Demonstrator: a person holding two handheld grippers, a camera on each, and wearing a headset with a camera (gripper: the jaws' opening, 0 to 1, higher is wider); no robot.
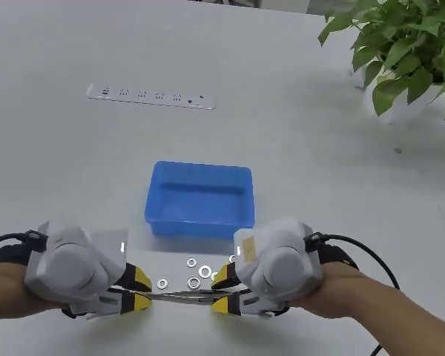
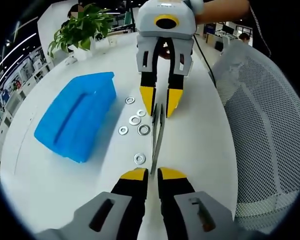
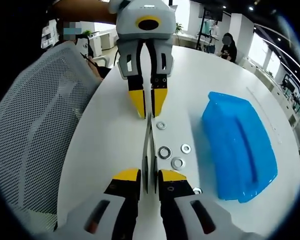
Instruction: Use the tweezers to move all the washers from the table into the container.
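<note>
Left gripper [image 1: 142,289]: jaws nearly together at one end of the slim metal tweezers [image 1: 182,295]; grip unclear. Silver ring washers [image 1: 205,272] just beyond, blue plastic container [image 1: 200,199] behind them. Right gripper [image 1: 222,291] pinches the tweezers' other end. White table [image 1: 319,185] open toward its right edge.

The left gripper [image 1: 139,289], at the lower left of the head view, and the right gripper [image 1: 224,291], at lower centre, share one build: a rounded, pale grey housing and two black jaws capped with yellow tips. In the gripper views, the black jaw arms carry rectangular grey slots [image 2: 103,216]. A black strap [image 1: 328,251] sits at each wrist, and a thin black cable [image 1: 367,256] runs from each gripper.
</note>
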